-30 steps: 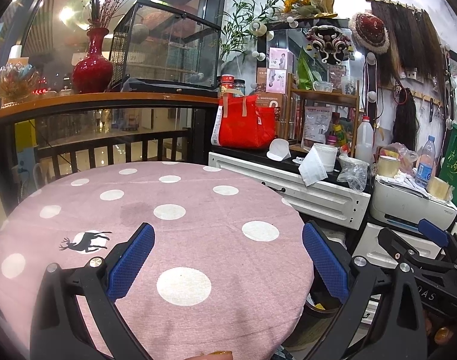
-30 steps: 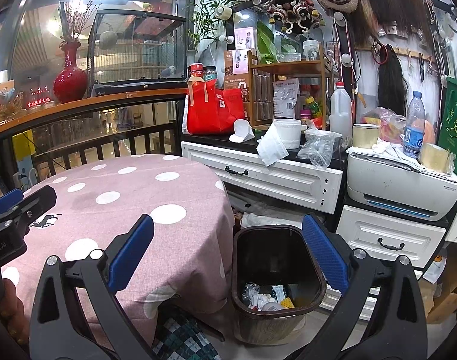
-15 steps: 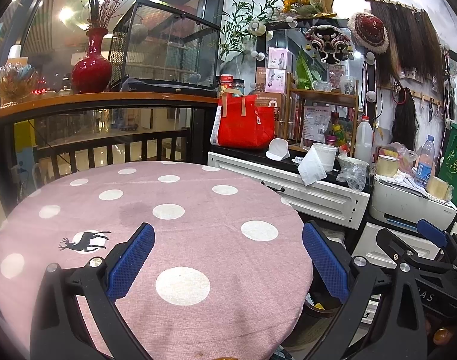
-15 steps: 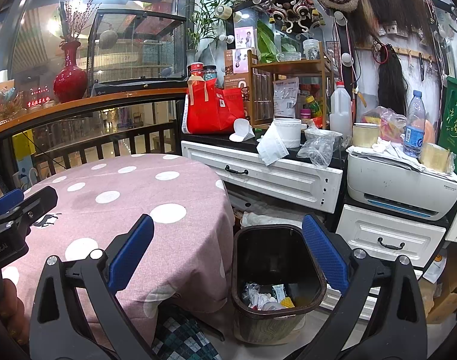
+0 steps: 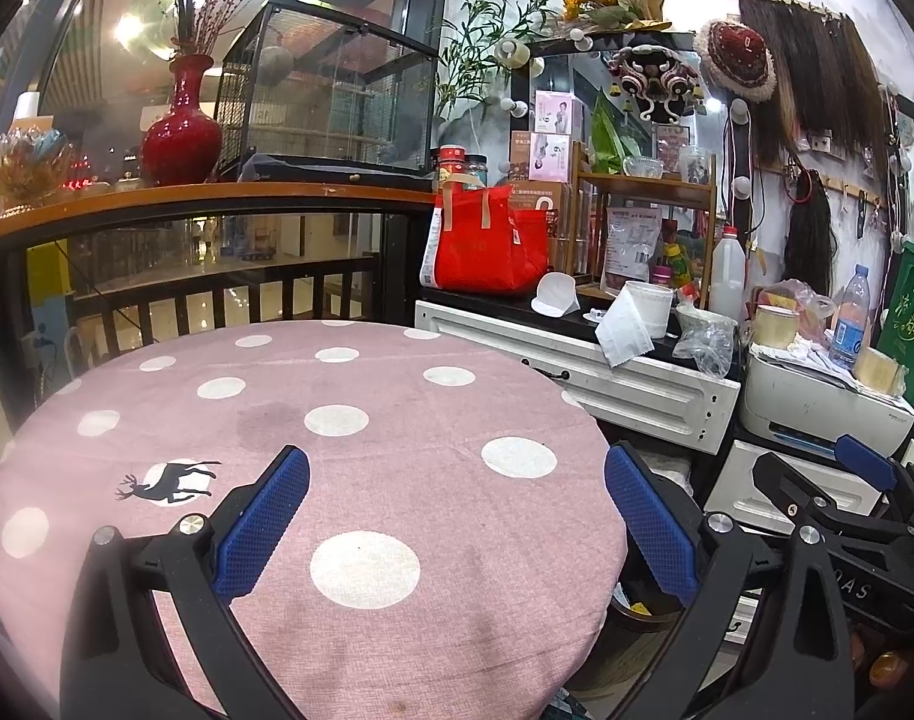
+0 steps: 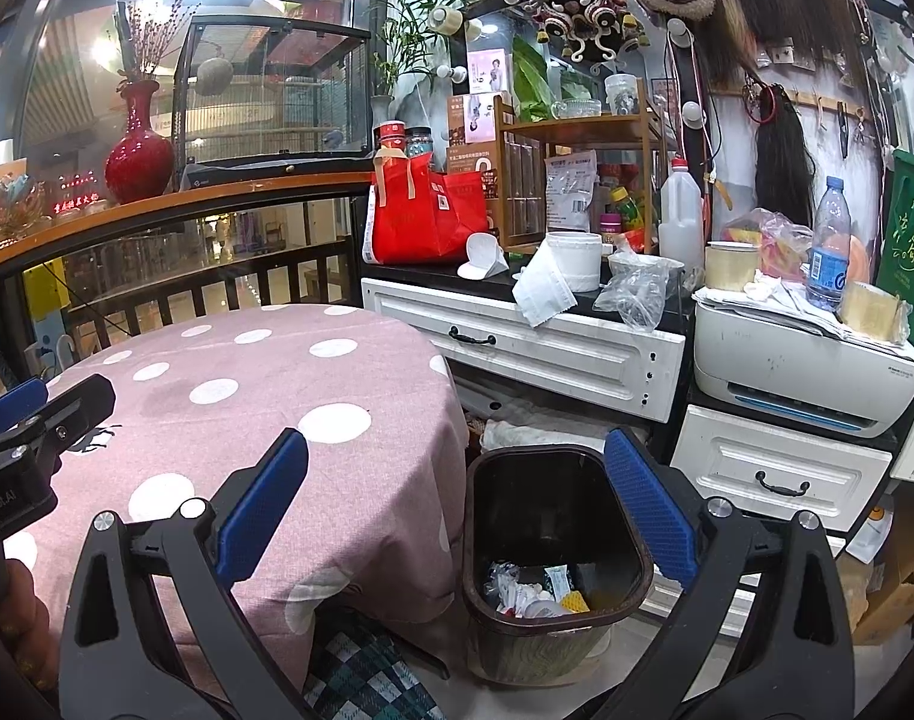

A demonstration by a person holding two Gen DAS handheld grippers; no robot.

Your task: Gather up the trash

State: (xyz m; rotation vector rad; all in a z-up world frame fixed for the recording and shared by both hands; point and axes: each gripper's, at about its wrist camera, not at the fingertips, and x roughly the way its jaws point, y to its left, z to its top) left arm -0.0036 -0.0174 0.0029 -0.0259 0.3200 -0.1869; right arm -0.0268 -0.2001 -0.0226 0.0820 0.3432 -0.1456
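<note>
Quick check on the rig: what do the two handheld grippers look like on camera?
Both match: black plastic clamp-style frames with silver bolts, and long fingers faced with blue textured pads. The left gripper body shows white lettering in the right view; the right gripper body shows raised letters in the left view. No cables or sleeves visible.

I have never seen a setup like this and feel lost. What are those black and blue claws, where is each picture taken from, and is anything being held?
A person holds one clamp-like tool in each hand, each with a camera looking along its two blue-padded fingers. One picture comes from the left gripper, over the pink dotted tablecloth, which looks bare. The other comes from the right gripper, aimed at a dark trash bin on the floor beside the table, with wrappers at the bottom. Both grippers are open and hold nothing.
</note>
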